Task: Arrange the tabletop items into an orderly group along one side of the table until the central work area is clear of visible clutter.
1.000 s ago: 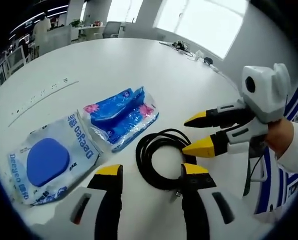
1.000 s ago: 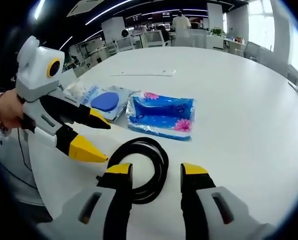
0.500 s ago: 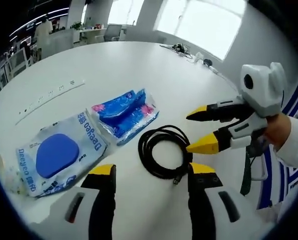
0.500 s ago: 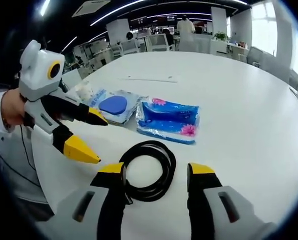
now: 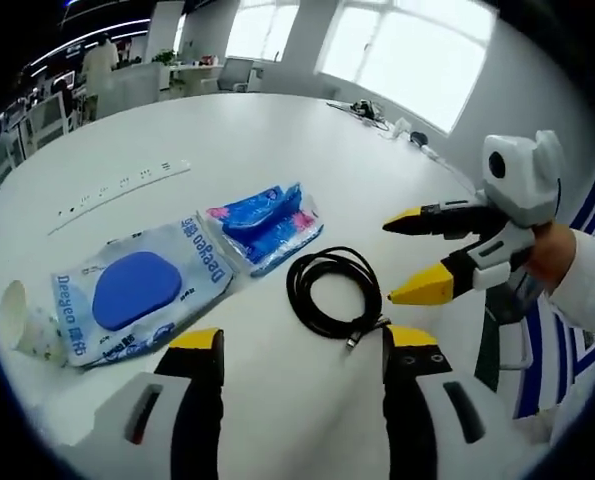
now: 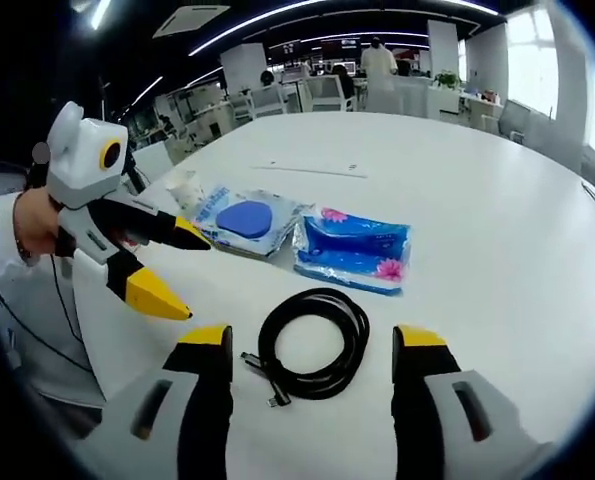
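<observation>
A coiled black cable (image 5: pixel 297 295) lies on the white table (image 5: pixel 237 130), just ahead of my open left gripper (image 5: pixel 304 340). Beyond the cable lie a blue tissue pack (image 5: pixel 262 222) and a wet-wipes pack with a blue lid (image 5: pixel 137 290). My right gripper (image 5: pixel 397 260) comes in from the right, open and hovering beside the coil. In the right gripper view, the cable (image 6: pixel 312 297) sits between and ahead of the open right gripper (image 6: pixel 312 340). The left gripper (image 6: pixel 182 272) hangs open to the cable's left. The tissue pack (image 6: pixel 357 250) and wipes pack (image 6: pixel 247 218) lie behind.
A crumpled paper cup (image 5: pixel 22 315) lies at the wipes pack's left end, and also shows as the cup (image 6: pixel 185 185). A white power strip (image 5: pixel 122 185) lies farther back on the table. A hand (image 5: pixel 557 265) holds the right gripper. Desks and chairs stand beyond the table.
Both grippers have pulled back and up from the cable, so the coil looks smaller and the cup has come into view. The items on the table lie where they were.
</observation>
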Tool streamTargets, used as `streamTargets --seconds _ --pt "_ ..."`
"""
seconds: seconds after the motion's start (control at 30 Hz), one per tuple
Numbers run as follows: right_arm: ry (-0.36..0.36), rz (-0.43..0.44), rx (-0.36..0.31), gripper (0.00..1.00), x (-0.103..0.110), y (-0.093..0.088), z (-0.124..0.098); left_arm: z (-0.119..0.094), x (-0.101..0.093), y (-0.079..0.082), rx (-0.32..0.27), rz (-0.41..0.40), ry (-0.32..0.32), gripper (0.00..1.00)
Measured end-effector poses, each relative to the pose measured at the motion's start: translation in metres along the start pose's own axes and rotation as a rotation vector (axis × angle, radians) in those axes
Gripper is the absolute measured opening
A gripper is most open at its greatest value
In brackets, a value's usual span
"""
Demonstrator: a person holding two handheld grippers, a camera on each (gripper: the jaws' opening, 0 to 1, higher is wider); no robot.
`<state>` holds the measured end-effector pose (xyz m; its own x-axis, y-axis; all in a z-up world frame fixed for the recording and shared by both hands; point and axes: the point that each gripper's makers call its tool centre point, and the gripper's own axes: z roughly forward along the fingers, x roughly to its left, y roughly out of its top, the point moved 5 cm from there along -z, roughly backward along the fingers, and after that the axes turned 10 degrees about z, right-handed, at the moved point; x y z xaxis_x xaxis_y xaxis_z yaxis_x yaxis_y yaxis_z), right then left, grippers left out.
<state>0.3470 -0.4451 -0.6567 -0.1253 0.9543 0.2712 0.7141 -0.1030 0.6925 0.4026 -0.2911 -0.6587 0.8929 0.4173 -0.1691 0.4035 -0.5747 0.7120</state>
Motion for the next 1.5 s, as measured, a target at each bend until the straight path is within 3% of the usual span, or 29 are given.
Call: streamTargets --seconds 0.33,0.87,1.5 --pt "0.011 0.0 -0.028 0.75 0.016 0.007 -0.012 -0.035 0.01 -0.008 -0.044 -0.043 0.014 0.69" --pt "0.037 -0.018 -0.048 0.76 0.062 0.013 -0.022 -0.099 0.022 -0.032 -0.102 -0.07 0.053 0.73" --pt "0.103 -0.063 -0.058 0.75 0.13 0.025 -0.005 -0.177 0.049 -0.071 -0.15 -0.129 0.108 0.75"
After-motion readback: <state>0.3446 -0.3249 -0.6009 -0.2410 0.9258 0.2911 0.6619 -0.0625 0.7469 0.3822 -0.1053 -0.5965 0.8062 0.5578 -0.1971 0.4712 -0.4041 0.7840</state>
